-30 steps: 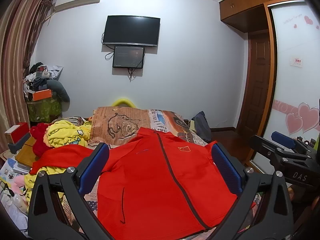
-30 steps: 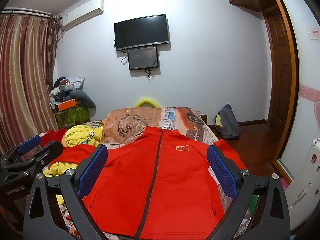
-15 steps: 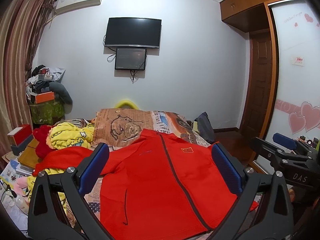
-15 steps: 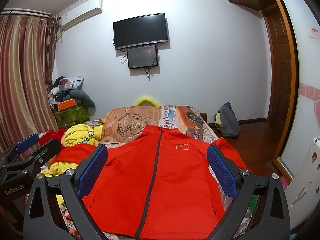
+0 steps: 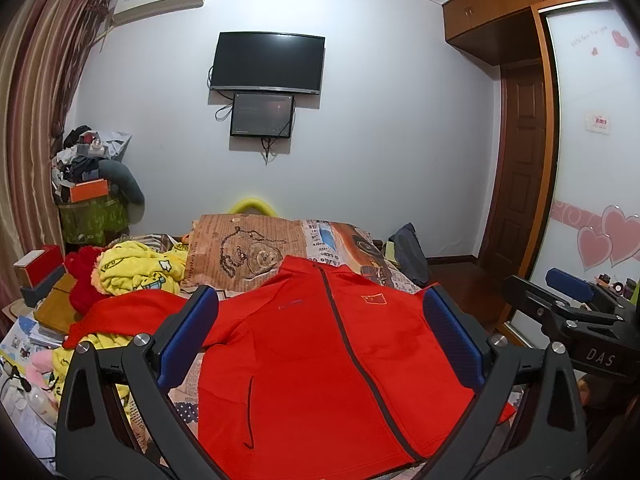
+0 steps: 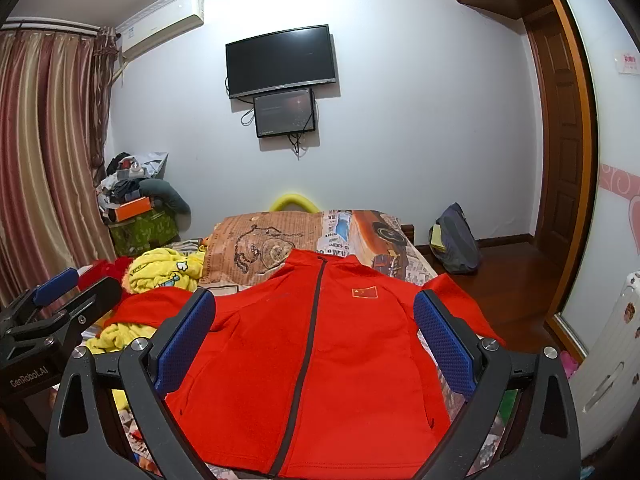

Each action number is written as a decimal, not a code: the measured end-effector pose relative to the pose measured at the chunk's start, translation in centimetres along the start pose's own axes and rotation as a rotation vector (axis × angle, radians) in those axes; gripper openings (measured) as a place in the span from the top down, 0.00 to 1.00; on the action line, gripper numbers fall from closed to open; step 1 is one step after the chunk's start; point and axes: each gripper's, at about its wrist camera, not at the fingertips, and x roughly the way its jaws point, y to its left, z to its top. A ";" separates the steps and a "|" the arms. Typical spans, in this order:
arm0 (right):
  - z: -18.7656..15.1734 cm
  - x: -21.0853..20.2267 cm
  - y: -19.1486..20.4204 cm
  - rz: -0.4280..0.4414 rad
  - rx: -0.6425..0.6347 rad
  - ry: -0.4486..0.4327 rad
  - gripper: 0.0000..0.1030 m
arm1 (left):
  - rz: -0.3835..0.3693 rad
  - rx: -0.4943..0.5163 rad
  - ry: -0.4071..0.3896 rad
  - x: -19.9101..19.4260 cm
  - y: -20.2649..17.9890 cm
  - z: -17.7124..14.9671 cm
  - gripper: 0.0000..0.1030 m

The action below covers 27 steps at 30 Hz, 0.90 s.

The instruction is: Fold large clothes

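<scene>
Red jacket (image 5: 320,360) flat on bed (image 5: 248,248), zipped, front up | left wrist: left hand-held gripper (image 5: 320,340) jaws wide apart above jacket, holding nothing | right wrist: right hand-held gripper (image 6: 314,338) jaws wide apart over jacket (image 6: 312,360), empty; yellow garment (image 6: 164,270) beside left sleeve

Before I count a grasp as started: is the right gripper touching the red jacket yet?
Cannot tell. In the right wrist view the right gripper is wide open with the red jacket spread flat between its fingers; neither contact nor gap shows plainly.
</scene>
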 end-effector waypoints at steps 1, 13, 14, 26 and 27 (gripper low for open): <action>0.0 0.0 0.1 0.000 0.000 0.003 0.04 | -0.004 -0.004 0.003 0.1 0.1 0.0 0.00; -0.1 0.1 0.2 -0.001 0.000 0.006 0.04 | -0.004 -0.007 0.008 0.5 0.2 0.0 0.00; -0.1 0.1 0.2 0.000 0.000 0.007 0.04 | -0.006 -0.007 0.008 0.5 0.2 0.0 0.00; -0.1 0.2 0.0 0.001 0.002 0.013 0.04 | -0.002 -0.007 0.007 0.4 0.3 -0.1 0.00; -0.1 0.2 0.0 0.002 0.003 0.014 0.04 | -0.002 -0.006 0.007 0.5 0.3 -0.1 0.00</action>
